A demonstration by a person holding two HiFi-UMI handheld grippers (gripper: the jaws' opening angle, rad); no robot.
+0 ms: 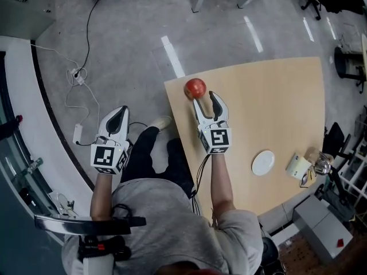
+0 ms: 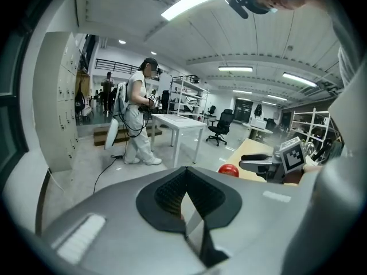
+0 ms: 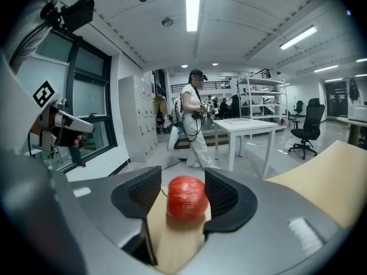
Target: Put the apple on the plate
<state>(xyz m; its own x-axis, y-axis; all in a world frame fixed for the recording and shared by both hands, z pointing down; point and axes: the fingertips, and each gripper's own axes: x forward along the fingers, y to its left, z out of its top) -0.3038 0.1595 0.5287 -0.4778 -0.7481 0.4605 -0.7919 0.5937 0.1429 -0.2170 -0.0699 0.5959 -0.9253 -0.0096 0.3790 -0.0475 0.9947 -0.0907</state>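
Note:
A red apple (image 1: 195, 87) rests on the far left corner of the light wooden table (image 1: 275, 107). My right gripper (image 1: 205, 98) hovers over the table just behind it, jaws open. In the right gripper view the apple (image 3: 186, 196) shows between the two dark pads (image 3: 139, 195), with a gap on its left side. A small white plate (image 1: 263, 162) sits nearer, toward the right of the table. My left gripper (image 1: 118, 115) hangs off the table's left side over the person's knee, shut and empty; its pads (image 2: 184, 191) meet. The apple (image 2: 228, 169) also shows in the left gripper view.
A pale box (image 1: 298, 167) and a clear container (image 1: 321, 162) lie at the table's near right edge. A cable and power strip (image 1: 77, 76) trail over the floor at left, beside a curved white counter (image 1: 34, 125). A person (image 3: 195, 119) stands by a white table (image 3: 246, 125).

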